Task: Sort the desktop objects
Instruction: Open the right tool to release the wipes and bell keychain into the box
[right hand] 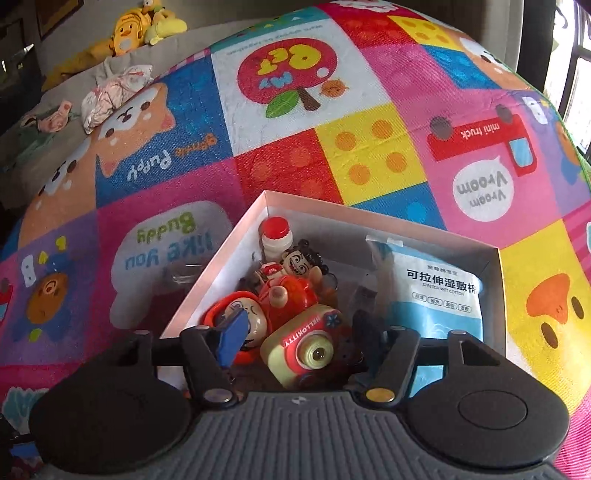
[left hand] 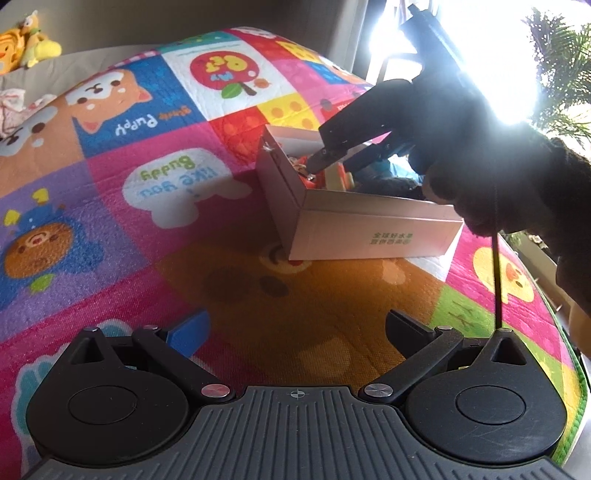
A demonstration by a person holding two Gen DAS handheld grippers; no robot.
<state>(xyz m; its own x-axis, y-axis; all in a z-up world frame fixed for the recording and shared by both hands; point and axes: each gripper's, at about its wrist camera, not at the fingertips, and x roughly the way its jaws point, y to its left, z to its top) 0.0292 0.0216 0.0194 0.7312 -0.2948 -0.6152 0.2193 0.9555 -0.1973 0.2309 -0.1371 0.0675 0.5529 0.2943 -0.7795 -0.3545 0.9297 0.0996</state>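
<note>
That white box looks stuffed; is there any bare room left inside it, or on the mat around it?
Inside the white box, the left half is crowded: red-capped bottle, figurines, toy camera. The blue wipes pack fills the right. Only a thin strip between them shows bare floor. The play mat is bare left of the box and between it and the left claw.

That play mat point(right hand: 369, 155) is quilted cloth, matt, slightly fuzzy with stitched seams. On it sits a cardboard box point(right hand: 207, 291), matt pale paper outside, smooth white inside. In the box: a glossy plastic toy camera point(right hand: 310, 347), shiny red plastic figures point(right hand: 284, 299), and a smooth plastic-film wipes pack point(right hand: 436, 295). Beyond the mat, plush toys point(right hand: 140, 26) look soft and fuzzy.
</note>
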